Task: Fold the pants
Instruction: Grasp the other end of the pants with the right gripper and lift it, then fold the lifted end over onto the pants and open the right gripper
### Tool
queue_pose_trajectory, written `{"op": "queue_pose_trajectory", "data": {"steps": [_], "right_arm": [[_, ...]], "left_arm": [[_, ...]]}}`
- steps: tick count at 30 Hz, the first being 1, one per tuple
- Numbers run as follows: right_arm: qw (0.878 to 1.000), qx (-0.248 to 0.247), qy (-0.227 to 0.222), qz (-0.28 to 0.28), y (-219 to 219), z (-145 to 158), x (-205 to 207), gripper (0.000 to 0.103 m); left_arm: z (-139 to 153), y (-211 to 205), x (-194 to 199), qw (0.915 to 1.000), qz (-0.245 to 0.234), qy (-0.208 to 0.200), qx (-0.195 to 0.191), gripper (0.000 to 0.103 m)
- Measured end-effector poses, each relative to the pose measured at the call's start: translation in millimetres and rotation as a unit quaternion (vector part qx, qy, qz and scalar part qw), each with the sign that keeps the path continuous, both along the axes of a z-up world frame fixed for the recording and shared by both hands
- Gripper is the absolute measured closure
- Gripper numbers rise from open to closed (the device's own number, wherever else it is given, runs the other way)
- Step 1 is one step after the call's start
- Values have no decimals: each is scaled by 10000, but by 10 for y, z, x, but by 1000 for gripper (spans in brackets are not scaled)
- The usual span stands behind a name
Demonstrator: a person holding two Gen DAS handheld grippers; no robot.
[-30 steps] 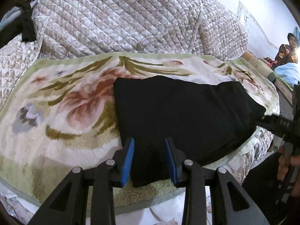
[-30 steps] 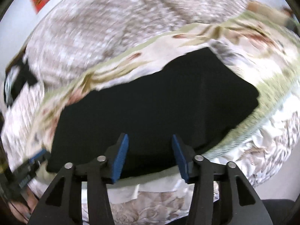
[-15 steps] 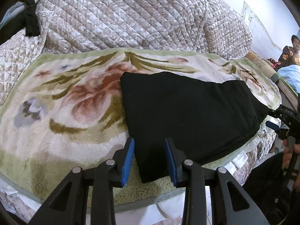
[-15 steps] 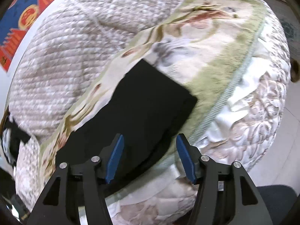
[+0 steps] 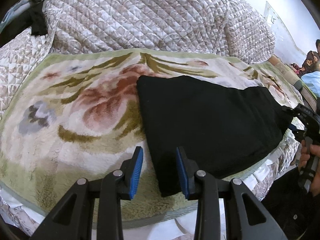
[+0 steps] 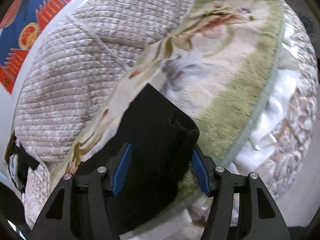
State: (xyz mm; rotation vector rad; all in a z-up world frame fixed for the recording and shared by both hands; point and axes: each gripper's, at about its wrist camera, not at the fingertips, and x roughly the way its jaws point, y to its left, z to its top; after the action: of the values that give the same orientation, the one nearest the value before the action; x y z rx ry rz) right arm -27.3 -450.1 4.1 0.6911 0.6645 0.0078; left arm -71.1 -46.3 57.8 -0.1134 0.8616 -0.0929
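Black pants (image 5: 210, 120), folded into a wide rectangle, lie on a flowered fleece blanket (image 5: 80, 110). My left gripper (image 5: 160, 170) is open at their near left corner. The cloth's edge sits between the blue pads and the left pad stands off it. In the right wrist view my right gripper (image 6: 161, 170) is open wide around the other end of the pants (image 6: 152, 140), where the corner is slightly bunched. The pads do not press on the cloth. The left wrist view shows the right gripper (image 5: 296, 120) at the pants' far right end, with a hand (image 5: 312, 160) on its handle.
The blanket (image 6: 230, 80) covers a sofa seat with a quilted back (image 5: 150, 20). Its front edge drops off just below both grippers. A dark garment (image 5: 36, 24) hangs at the far left. A person (image 5: 314, 60) sits far right. A red and blue poster (image 6: 30, 30) is on the wall.
My right gripper has slid along to the pants' right end, rolled, and its jaws have widened. In the left view the pants' left edge now sits between the pads.
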Motion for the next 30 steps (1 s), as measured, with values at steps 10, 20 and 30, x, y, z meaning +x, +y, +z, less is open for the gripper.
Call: {"op": "queue_pose_trajectory", "data": {"steps": [10,20,30], "right_arm": [[9980,-272,-217,527,202,297,219,83],[9609,-974,-1023,2382,1609,1064,182,83],[8876,-1581,-284,4318,3108,3,2,82]], "left_arm": [[18,124,-3,9998,155,-13,-83,67],[82,439,-107,9982,532,-132,-262,67],[1,769,-198,9955,868,-66,-386,67]]}}
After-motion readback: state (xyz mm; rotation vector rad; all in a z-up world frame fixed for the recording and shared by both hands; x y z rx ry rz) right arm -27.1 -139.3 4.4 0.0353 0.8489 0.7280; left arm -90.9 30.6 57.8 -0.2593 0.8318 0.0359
